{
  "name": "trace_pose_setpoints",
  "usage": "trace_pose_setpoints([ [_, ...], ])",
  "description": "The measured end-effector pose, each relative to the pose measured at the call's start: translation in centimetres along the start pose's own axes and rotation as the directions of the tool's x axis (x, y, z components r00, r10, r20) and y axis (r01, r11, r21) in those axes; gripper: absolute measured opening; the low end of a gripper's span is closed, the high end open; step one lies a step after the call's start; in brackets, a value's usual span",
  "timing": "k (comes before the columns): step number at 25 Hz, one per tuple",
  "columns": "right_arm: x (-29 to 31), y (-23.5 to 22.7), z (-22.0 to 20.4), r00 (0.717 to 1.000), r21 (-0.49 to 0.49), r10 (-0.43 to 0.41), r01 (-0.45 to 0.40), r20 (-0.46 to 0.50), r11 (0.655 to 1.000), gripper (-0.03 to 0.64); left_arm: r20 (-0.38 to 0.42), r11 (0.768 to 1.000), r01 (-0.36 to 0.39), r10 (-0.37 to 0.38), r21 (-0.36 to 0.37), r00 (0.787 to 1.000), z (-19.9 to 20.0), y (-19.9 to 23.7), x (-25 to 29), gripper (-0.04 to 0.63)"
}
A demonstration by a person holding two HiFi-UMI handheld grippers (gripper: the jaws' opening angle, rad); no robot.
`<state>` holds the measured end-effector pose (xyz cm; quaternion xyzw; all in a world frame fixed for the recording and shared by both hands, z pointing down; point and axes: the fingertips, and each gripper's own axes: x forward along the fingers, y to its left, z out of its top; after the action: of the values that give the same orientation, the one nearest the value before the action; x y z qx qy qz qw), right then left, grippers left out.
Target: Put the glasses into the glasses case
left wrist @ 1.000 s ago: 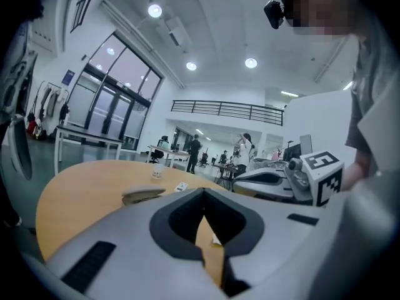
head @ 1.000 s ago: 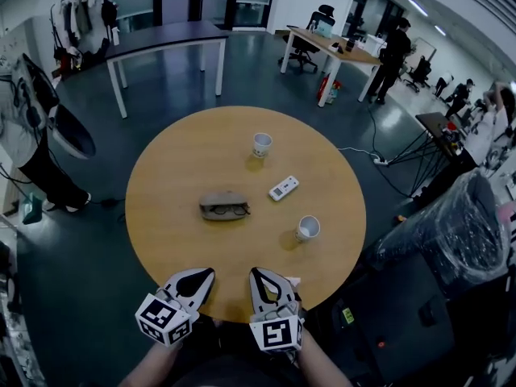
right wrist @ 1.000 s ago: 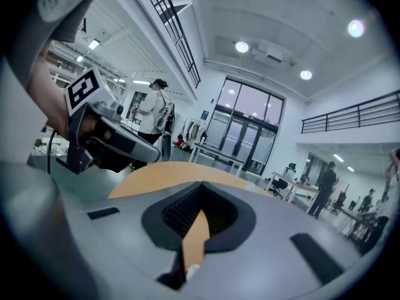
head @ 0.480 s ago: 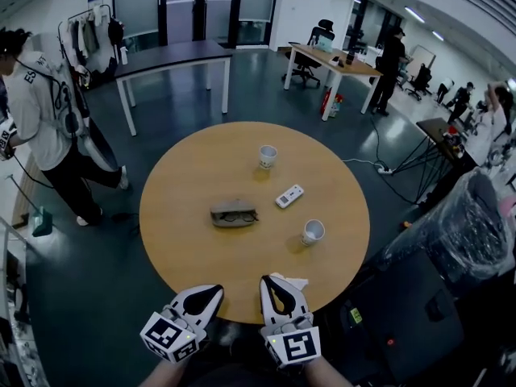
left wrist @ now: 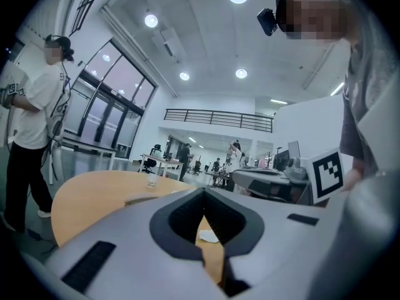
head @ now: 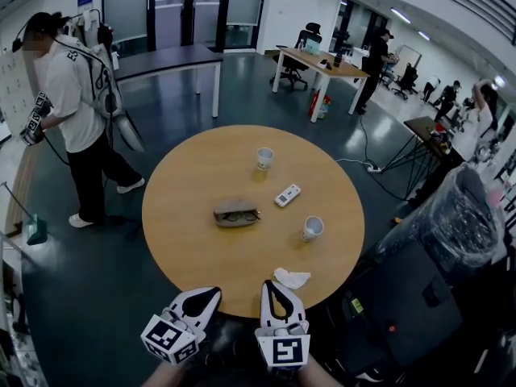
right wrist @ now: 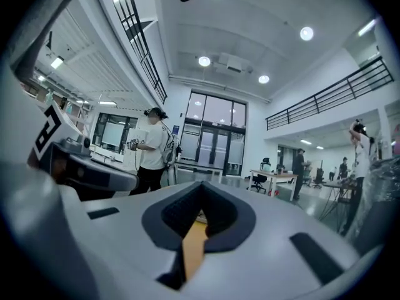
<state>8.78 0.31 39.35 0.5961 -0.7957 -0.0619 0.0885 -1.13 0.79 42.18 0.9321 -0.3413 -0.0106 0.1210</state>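
A round wooden worktop (head: 193, 248) seen from above. The glasses case (head: 234, 210) lies just off centre toward 9 o'clock, with the glasses (head: 239, 217) at its near side; whether they are inside is unclear. At the 6 o'clock edge, the left hand-held gripper (head: 208, 295) and the right hand-held gripper (head: 268, 289) are both clenched on nothing, well apart from the case.

We are in a big open office hall: desks (head: 321, 60), swivel chairs (head: 299, 45), glass doors (head: 165, 8), a railed balcony (left wrist: 219, 119) overhead.
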Motion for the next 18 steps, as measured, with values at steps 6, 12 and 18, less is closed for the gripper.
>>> trace_pose_setpoints([
  [6, -1.5, 1.2, -0.5, 1.000, 0.032, -0.004, 0.005, -0.012, 0.999, -0.014, -0.015, 1.000, 0.030, -0.030, -0.002, 0.999, -0.9, -0.2, -1.0, 0.006],
  [12, -2.8, 2.1, -1.3, 0.999, 0.080, -0.022, 0.026, -0.047, 0.996, -0.014, -0.024, 0.998, 0.053, -0.054, -0.017, 0.998, -1.4, -0.5, -1.8, 0.006],
  [18, -4.2, 2.0, -1.6, 0.997, 0.076, -0.051, 0.056, -0.063, 0.996, -0.014, -0.027, 0.996, 0.085, -0.086, -0.020, 0.996, -1.8, -1.3, -1.8, 0.006],
])
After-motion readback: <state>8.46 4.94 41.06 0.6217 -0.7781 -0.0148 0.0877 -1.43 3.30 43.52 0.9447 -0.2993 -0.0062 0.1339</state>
